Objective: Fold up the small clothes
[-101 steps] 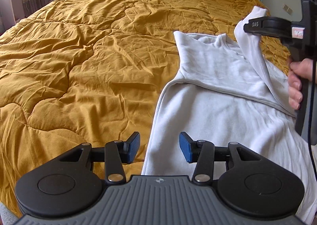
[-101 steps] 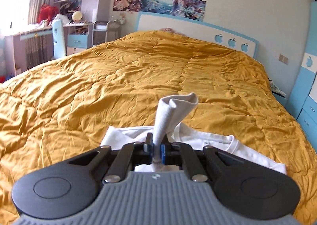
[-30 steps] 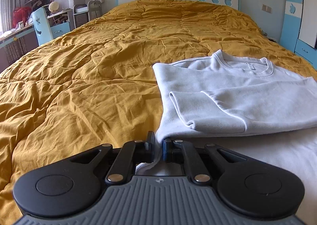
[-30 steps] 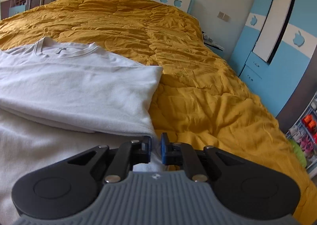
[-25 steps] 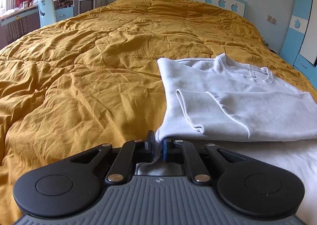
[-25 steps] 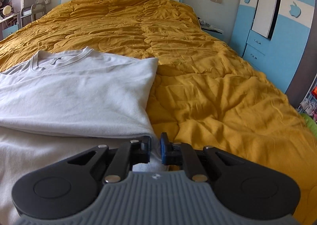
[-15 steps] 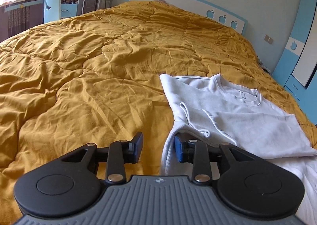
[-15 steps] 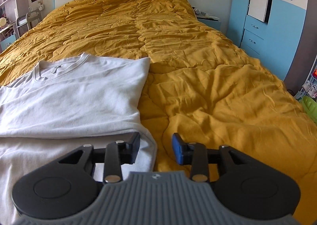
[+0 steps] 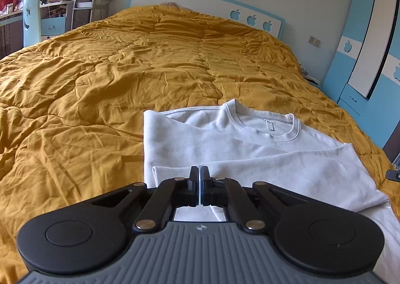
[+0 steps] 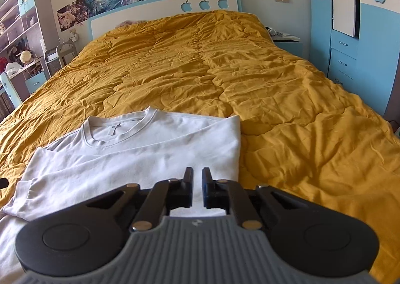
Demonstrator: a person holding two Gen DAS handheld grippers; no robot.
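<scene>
A white sweatshirt (image 9: 250,149) lies flat on the mustard quilt (image 9: 125,79), collar toward the headboard, both sleeves folded across its chest. It also shows in the right wrist view (image 10: 140,156). My left gripper (image 9: 200,179) hovers above the shirt's left part, jaws shut with nothing between them. My right gripper (image 10: 197,181) hovers above the shirt's right part, jaws almost closed with a narrow gap, holding nothing. The shirt's lower hem is hidden behind both gripper bodies.
The quilt (image 10: 275,84) covers a wide bed with a white and blue headboard (image 10: 165,9). Blue wardrobes (image 10: 355,21) and a nightstand (image 10: 287,41) stand on the right. A desk, chair (image 9: 31,21) and shelves stand on the left.
Both grippers let go of the shirt's lower edge, opened, rose and moved inward over the shirt. Their jaws have since closed again, empty.
</scene>
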